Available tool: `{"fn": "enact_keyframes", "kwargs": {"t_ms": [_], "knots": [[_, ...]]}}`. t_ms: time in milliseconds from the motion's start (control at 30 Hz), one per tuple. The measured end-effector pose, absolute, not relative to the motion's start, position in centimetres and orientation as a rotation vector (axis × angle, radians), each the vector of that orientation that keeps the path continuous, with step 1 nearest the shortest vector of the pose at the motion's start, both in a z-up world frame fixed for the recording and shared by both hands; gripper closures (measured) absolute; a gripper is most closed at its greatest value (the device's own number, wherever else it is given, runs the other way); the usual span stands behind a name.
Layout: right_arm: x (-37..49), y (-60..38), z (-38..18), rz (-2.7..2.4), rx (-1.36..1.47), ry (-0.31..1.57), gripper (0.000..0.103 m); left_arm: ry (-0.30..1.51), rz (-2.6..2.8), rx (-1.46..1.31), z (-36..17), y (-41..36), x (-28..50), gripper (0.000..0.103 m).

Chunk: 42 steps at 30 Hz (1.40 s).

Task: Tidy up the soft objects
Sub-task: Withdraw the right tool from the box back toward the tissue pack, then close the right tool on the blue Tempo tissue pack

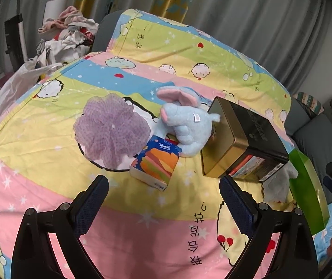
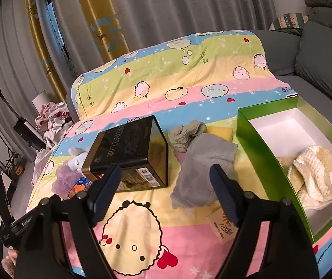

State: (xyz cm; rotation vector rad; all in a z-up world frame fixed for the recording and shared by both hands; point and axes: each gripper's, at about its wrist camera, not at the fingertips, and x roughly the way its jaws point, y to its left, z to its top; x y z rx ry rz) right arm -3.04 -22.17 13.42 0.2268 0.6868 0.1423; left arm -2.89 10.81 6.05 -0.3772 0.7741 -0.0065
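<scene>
Soft things spread on a cartoon-print sheet [image 2: 142,232], one already boxed.

Ahead-left of the right gripper [image 2: 166,186] a dark tin [image 2: 128,153] lies on its side, its contents unseen; the grey cloth [image 2: 200,162] lies between the spread, empty jaws; right of them the green box [image 2: 258,153] holds a beige towel [image 2: 312,181]. The left gripper [image 1: 163,200], spread and empty, tilts down; ahead sit a purple mesh puff [image 1: 110,127], tissue pack [image 1: 156,165] and blue plush toy [image 1: 187,125].

Two wrist cameras, angled down over a bed

Each looks along its own fingers, close above the patterned quilt [image 1: 50,144]; both views share the black tin [image 1: 247,139].
</scene>
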Motion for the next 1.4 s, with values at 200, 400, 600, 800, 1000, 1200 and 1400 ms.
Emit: {"fn": "enact_keyframes", "kwargs": {"t_ms": [200,400,600,800,1000,1200,1400], "knots": [[-2.8,-22.0,13.1,0.150,0.226,0.701,0.026,0.774,-0.007,-0.387,6.0,10.9,-2.9,0.007],[-2.6,-21.9,13.0,0.156,0.228,0.707,0.027,0.783,-0.010,-0.398,5.9,11.0,-2.8,0.007],[-2.6,-21.9,12.7,0.165,0.225,0.724,0.028,0.803,0.003,-0.372,5.8,11.0,-2.7,0.007],[-2.9,-21.1,12.4,0.241,0.244,0.771,0.028,0.810,0.026,-0.354,6.0,11.8,-2.8,0.007],[-2.5,-16.7,12.8,0.377,0.271,0.828,0.027,0.821,0.032,-0.380,6.0,13.4,-2.8,0.007],[-0.1,-10.0,11.7,0.485,0.299,0.963,0.021,0.861,0.008,-0.438,5.0,14.8,-2.1,0.007],[2.5,-3.8,9.3,0.535,0.323,1.097,0.022,0.877,-0.048,-0.446,4.3,15.6,-1.1,0.025]]}}
